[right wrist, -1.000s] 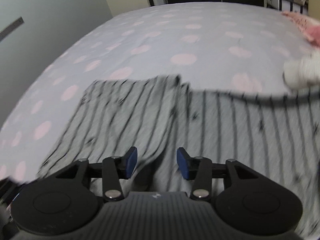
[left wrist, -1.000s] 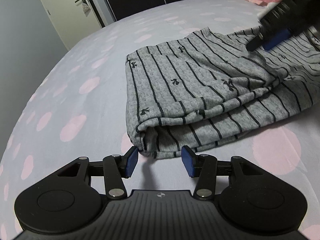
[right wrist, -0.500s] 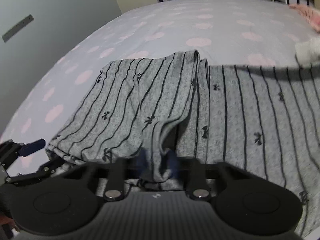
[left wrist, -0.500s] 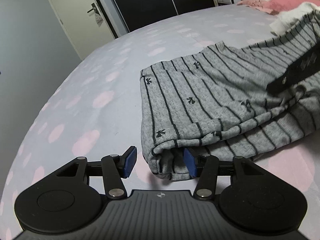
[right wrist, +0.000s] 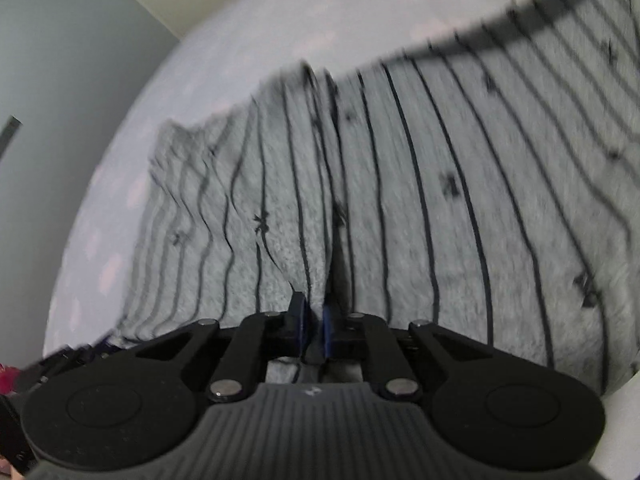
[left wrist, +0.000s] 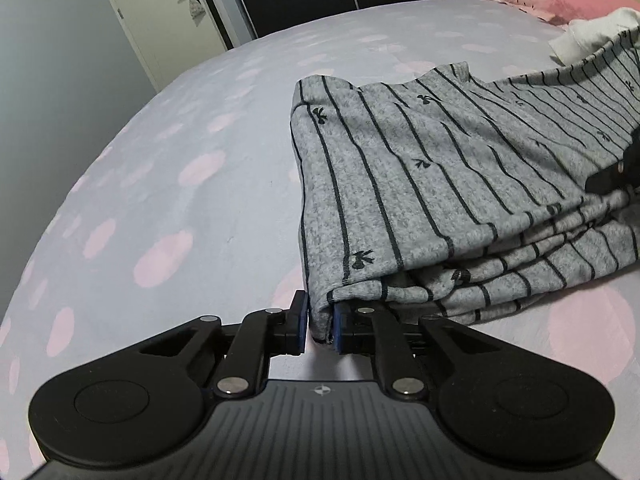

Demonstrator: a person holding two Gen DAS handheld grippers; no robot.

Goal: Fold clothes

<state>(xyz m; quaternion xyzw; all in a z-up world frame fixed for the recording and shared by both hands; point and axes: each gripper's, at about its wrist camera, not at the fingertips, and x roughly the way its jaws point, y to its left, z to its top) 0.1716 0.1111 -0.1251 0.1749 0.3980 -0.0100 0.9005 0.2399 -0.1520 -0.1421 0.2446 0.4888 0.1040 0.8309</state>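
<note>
- The grey striped garment (left wrist: 420, 184) lies partly folded on the spotty bed sheet (left wrist: 160, 184).
- The left gripper (left wrist: 320, 328) is pinching its near corner tight.
- The right gripper (right wrist: 316, 332) is squeezed on a fold of the same cloth; that picture is blurry.
- I think both ends are now grabbed, ready for the next fold.
- Next, both should lift together and lay the edge over evenly.
- A white cloth (left wrist: 588, 32) and pink pillow (left wrist: 580, 0) sit far off.
</note>
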